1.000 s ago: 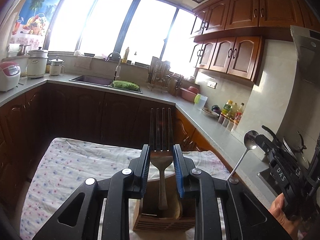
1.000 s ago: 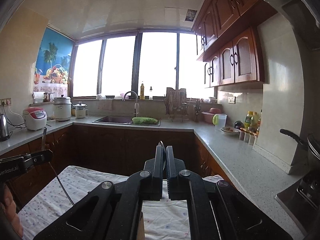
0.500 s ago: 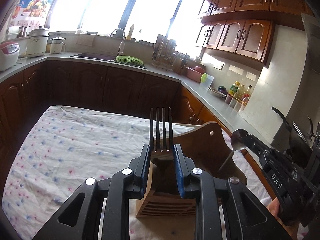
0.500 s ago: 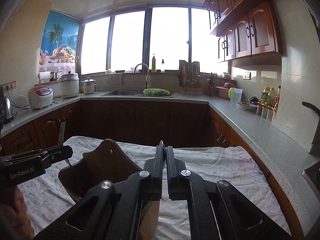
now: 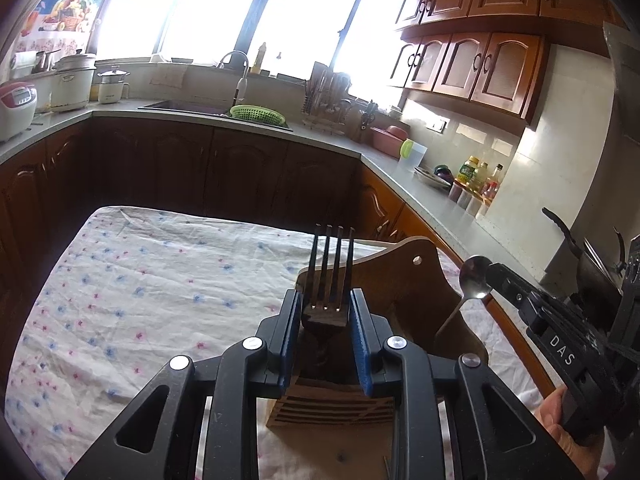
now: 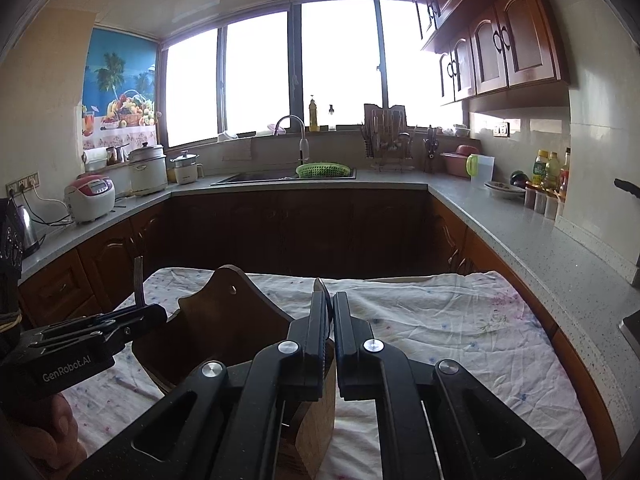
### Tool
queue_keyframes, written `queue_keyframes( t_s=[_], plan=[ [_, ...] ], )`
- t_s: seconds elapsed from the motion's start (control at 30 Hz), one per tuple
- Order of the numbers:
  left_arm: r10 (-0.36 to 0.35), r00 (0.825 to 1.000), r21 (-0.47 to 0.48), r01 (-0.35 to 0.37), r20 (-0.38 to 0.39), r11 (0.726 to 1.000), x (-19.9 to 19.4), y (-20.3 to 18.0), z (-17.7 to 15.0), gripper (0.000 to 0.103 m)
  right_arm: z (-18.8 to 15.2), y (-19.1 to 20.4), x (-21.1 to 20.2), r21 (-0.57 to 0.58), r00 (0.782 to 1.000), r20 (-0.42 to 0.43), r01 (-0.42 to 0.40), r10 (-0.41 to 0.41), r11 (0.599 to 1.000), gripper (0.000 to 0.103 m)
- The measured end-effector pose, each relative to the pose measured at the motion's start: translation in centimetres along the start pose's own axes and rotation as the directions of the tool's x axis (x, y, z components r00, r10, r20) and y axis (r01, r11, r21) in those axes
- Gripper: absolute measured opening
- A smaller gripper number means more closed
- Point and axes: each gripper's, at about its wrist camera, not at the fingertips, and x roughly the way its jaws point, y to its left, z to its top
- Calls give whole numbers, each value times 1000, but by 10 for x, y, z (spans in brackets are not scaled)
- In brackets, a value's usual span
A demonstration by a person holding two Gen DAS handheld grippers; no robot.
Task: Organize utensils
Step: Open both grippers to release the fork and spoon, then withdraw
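Kitchen, table [image 5: 120, 280] under flowered cloth. Wooden holder [image 5: 404, 280] near its right edge. Your left gripper [image 5: 325, 312] clamps fork [image 5: 330, 276], now lowered into holder; handle going in. Right gripper [image 6: 329, 312] pinches spoon [image 5: 474, 278], closer beside holder. Release fork next.

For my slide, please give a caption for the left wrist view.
Left tongs hold a fork over the wooden utensil holder; right tongs carry a spoon.

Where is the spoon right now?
The spoon is held in the right gripper, bowl up, over the right edge of the wooden utensil holder on the floral cloth, right of the fork in the left gripper.
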Motion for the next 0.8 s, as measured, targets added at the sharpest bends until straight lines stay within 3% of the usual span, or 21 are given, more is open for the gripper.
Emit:
queue_keyframes(
  t_s=[0.07, 0.1, 0.2, 0.33, 0.37, 0.5, 0.57, 0.8],
  plan=[
    [10, 1000, 1, -10, 14, 1000, -8, 2, 1, 34, 1, -5, -2, 32, 1000, -2, -10, 10, 999, 10],
    [15, 1000, -1, -15, 21, 1000, -12, 2, 2, 42, 1, -9, -5, 51, 1000, 0, -16, 16, 999, 17],
    [21, 999, -7, -20, 44, 1000, -28, 4, -4, 53, 5, -20, -17, 113, 1000, 19, -27, 25, 993, 36],
    [39, 998, -29, -37, 55, 999, -54, 10, -16, 64, 6, -31, -36, 176, 999, 42, -42, 35, 984, 45],
    [47, 997, -35, -45, 57, 998, -61, 11, -19, 68, 5, -33, -41, 189, 998, 47, -48, 40, 981, 53],
    [71, 995, -55, -67, 66, 996, -94, 17, -37, 75, 0, -36, -66, 208, 996, 72, -66, 52, 976, 79],
    [79, 995, -71, -74, 66, 995, -111, 18, -46, 77, -6, -36, -78, 216, 995, 80, -79, 63, 973, 88],
    [97, 995, -112, -92, 35, 989, -163, 20, -84, 78, -39, -34, -113, 266, 994, 36, -109, 103, 958, 94]
  ],
)
